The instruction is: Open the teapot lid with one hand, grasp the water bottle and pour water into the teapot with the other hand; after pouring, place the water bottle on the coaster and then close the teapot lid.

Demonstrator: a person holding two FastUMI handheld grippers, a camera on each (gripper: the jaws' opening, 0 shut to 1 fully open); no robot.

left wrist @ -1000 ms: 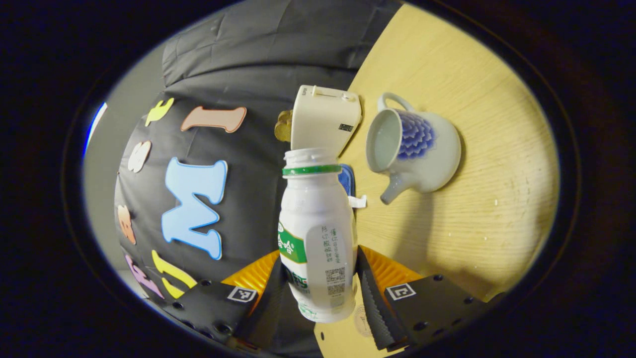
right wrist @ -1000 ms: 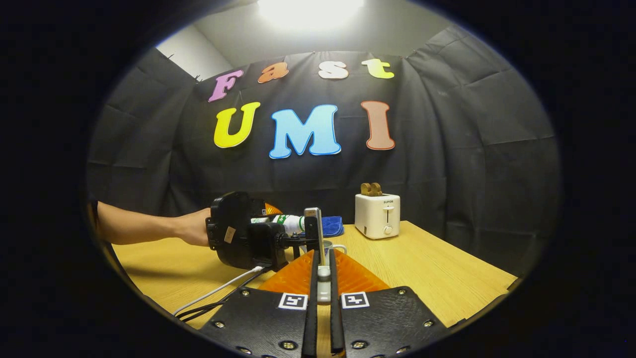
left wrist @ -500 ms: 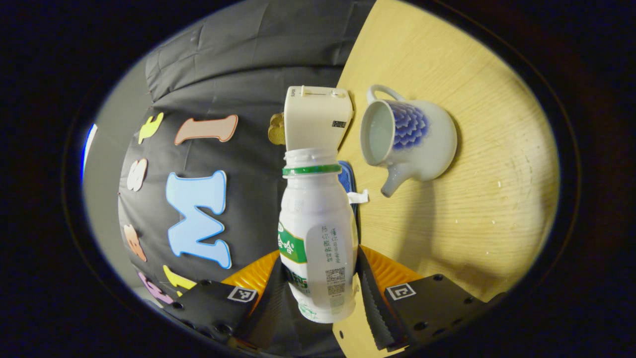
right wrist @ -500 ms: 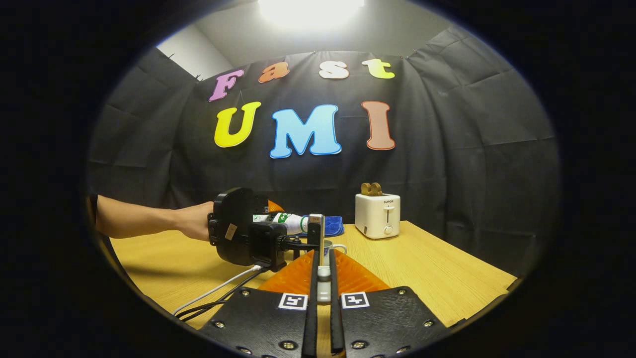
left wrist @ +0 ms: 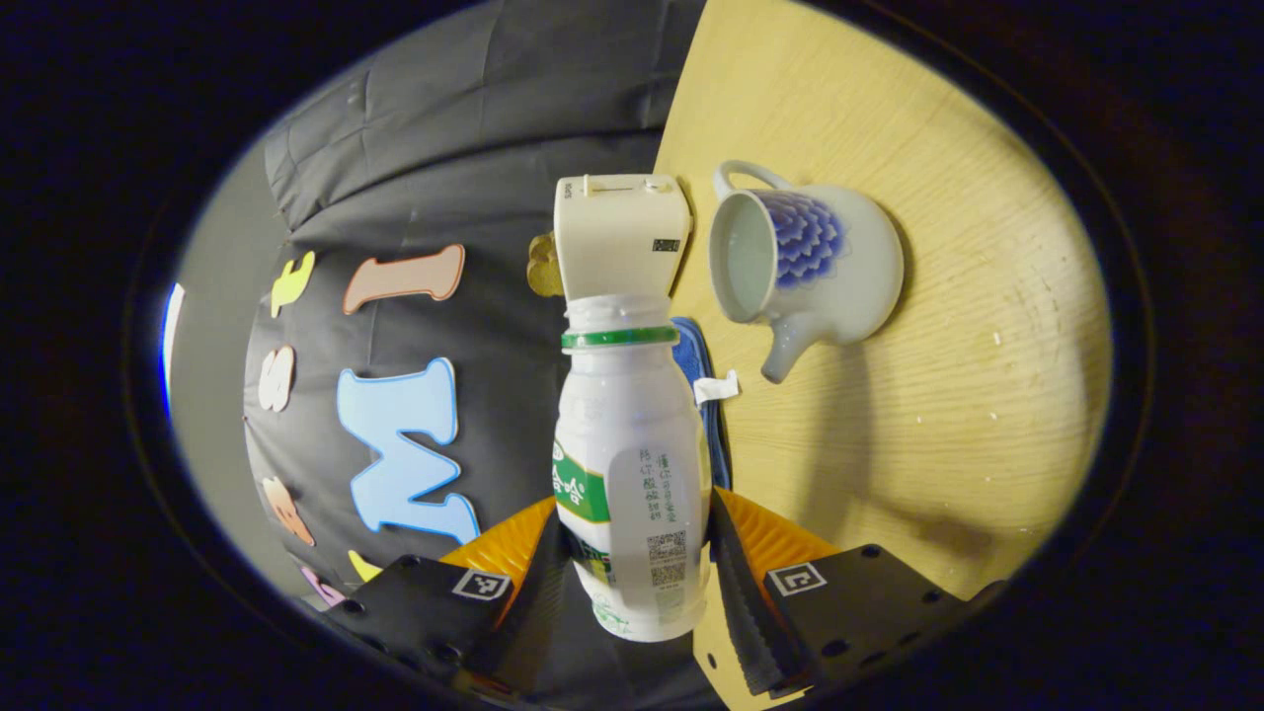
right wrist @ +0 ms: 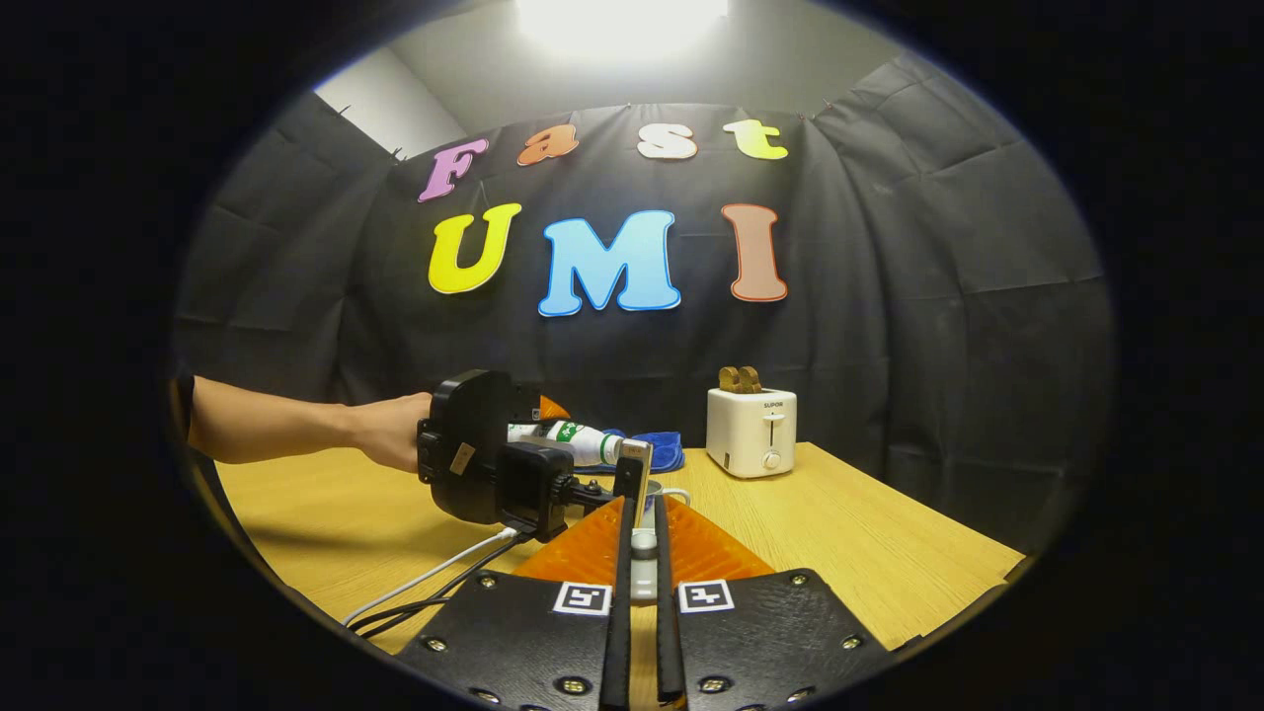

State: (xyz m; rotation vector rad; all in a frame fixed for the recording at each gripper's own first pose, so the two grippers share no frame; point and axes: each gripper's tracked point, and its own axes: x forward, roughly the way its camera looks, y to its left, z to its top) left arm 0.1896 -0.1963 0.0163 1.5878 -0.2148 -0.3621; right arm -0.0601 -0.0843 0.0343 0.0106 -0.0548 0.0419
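black cloth wall (right wrist: 889, 296), wood table (right wrist: 869, 553) (ceiling light (right wrist: 622, 15))

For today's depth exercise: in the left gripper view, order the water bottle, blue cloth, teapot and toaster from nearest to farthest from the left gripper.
1. water bottle, between the fingers
2. blue cloth, just behind the bottle
3. teapot, to the right; toaster, straight ahead: too close to call

White toaster (right wrist: 751, 431) on wooden table (right wrist: 869, 553); blue cloth (right wrist: 660, 450) beside it.
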